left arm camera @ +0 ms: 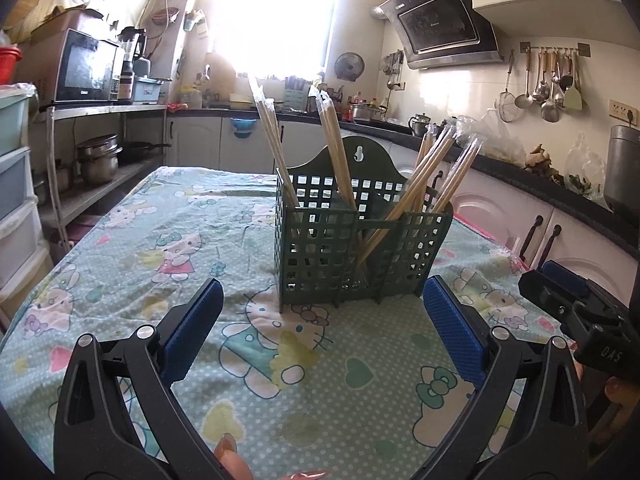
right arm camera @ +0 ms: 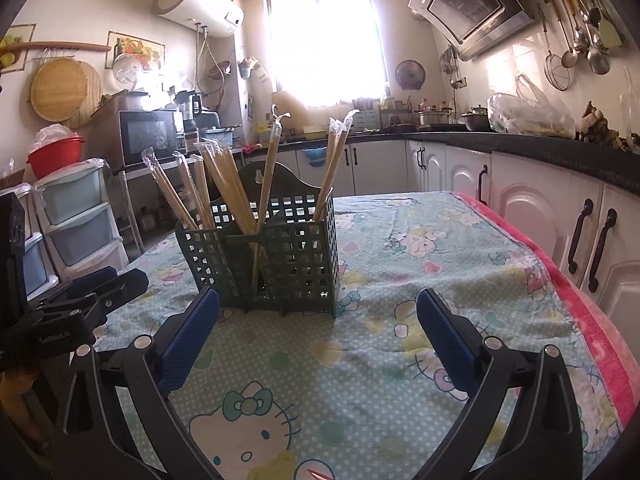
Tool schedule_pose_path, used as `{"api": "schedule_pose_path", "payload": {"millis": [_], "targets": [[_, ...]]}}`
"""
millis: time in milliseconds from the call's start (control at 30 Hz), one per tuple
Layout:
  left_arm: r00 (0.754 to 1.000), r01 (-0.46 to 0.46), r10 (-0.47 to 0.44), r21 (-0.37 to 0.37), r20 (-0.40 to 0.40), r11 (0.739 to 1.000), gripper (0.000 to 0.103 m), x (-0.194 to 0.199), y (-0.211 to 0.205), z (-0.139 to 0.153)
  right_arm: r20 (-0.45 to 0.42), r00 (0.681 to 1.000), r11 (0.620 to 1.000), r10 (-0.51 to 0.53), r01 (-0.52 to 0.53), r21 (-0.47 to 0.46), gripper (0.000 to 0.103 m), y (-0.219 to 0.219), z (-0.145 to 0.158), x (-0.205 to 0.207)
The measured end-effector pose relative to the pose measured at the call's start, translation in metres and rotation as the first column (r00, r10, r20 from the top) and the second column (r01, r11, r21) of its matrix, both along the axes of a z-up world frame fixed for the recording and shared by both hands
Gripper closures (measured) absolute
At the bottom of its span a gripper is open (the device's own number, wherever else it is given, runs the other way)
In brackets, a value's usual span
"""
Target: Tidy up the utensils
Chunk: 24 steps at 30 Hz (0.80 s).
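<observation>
Setting: home kitchen. Evidence: slanted range hood point(left arm camera: 444, 24) on the right wall; ladles and strainers on a hanging rail point(left arm camera: 554, 80); dark countertop point(right arm camera: 532, 146) over white cabinets with pots at the far end; microwave point(left arm camera: 86, 68) on a left shelf; wall-mounted water heater point(right arm camera: 198, 4); far window point(right arm camera: 322, 44); table under a cartoon-cat cloth point(right arm camera: 400, 280).

Your table point(left arm camera: 168, 208) wears a cartoon-cat cloth point(left arm camera: 280, 360), with a pink layer point(right arm camera: 592, 320) showing along one edge. On the cloth stands a green holder point(left arm camera: 352, 248), full of wrapped chopsticks point(left arm camera: 424, 176).
</observation>
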<state>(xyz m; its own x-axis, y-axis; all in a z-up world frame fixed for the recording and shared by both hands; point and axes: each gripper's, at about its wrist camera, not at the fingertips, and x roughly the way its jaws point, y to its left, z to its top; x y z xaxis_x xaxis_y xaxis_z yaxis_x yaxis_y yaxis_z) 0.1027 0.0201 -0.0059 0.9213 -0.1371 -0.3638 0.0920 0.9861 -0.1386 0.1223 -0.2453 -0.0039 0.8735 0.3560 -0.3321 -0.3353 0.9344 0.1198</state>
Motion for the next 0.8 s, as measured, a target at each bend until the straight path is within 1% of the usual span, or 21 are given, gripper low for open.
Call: {"api": "schedule_pose_path", "payload": {"millis": [167,800], "targets": [[1.0,-0.002,0.002,0.002,0.013,1.0,0.011,-0.002,-0.0002,0.0007,-0.006,1.0,1.0,-0.004,0.004,0.003,0.007,-0.0001,-0.0007,0.0003],[1.0,-0.011,0.011,0.002,0.01,1.0,0.011,-0.0022,0.0018,0.0005,-0.008,1.0,1.0,-0.006,0.006,-0.004,0.007,0.0012,-0.0025,0.0]]}}
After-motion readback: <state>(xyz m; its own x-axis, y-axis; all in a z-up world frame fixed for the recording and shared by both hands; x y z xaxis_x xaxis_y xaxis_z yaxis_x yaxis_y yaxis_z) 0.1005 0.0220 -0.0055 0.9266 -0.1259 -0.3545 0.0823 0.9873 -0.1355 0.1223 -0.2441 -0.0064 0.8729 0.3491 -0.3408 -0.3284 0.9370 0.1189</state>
